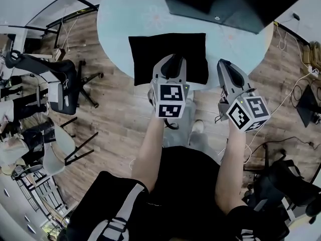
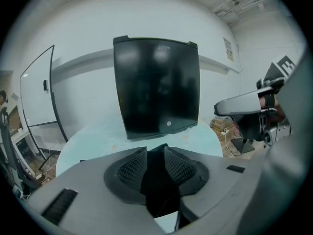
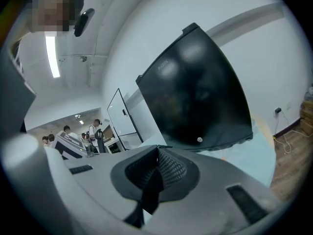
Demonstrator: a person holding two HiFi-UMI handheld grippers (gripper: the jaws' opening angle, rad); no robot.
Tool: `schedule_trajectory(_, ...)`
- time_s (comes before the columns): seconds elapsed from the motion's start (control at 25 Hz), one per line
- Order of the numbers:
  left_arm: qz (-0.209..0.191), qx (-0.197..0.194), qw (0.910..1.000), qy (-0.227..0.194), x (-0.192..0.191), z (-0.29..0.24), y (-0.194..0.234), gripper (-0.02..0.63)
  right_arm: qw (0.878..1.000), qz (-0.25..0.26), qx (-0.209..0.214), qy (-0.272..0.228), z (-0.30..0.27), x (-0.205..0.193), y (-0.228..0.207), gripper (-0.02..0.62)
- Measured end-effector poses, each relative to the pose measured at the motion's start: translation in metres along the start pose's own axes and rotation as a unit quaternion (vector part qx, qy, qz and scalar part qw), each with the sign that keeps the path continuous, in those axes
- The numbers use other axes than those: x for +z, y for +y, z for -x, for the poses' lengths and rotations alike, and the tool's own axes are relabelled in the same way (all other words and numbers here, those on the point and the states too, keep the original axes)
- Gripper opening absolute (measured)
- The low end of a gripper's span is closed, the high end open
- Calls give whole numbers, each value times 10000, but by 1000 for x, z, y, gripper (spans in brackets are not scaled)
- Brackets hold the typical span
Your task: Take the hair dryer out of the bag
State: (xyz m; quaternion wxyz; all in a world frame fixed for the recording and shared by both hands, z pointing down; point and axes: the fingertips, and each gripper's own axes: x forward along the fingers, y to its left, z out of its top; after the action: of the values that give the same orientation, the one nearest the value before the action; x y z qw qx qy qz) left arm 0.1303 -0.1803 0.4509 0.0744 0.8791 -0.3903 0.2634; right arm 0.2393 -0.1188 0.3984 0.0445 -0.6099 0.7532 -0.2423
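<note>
Black bag lies upper centre, long axis across the frame. Left gripper, slightly parted and empty, overlaps its lower edge. Right gripper, closed and empty, sits just right.

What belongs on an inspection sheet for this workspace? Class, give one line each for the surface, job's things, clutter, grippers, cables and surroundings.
Surface: round pale blue table.
Job's things: black bag lies flat near the table's front edge; hair dryer not seen.
Clutter: black monitor at the table's far side.
Grippers: left gripper over the bag's near edge, fingers apart, gripping nothing; right gripper beside the bag, fingers together, empty.
Cables: white cable on the floor at the right.
Surroundings: wood floor; office chairs at the left.
</note>
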Motion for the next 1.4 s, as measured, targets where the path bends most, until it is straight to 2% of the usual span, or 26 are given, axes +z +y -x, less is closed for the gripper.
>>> schedule_trajectory(0.12,-257,-6,9992,306,-16,-17,-1,211,9999,-72,-75,90,-7,-7,-10,6)
schedule_trajectory(0.16,-352,15,9986,388,-20,-22,-1,222,9998,-90,-101,118,-9,-10,-13,6)
schedule_trajectory(0.4,-561,-251,9950,788,-39,-45,-3,222,9987,109,-190,454,-29,-27,-16,6)
schedule_trajectory(0.48,-599,-319,9937,896,-44,-55,-3,222,9960,431,-307,716,-35,-37,-20,6)
schedule_trajectory(0.56,-708,-392,9916,1012,-48,-64,-5,223,9888,961,-468,1046,-40,-46,-27,6)
schedule_trajectory(0.64,-868,-503,9881,1166,-54,-73,-8,261,9837,1205,-508,1232,-45,-53,-29,6)
schedule_trajectory(0.92,-1138,-619,9823,1352,-59,-92,-8,265,9833,1039,-581,1377,-56,-62,-36,6)
schedule_trajectory(1.12,-1080,-689,9813,1434,-66,-104,-6,265,9806,1029,-717,1504,-61,-65,-47,6)
schedule_trajectory(1.4,-1079,-853,9816,1321,-64,-106,-3,249,9772,1104,-767,1643,-69,-70,-51,6)
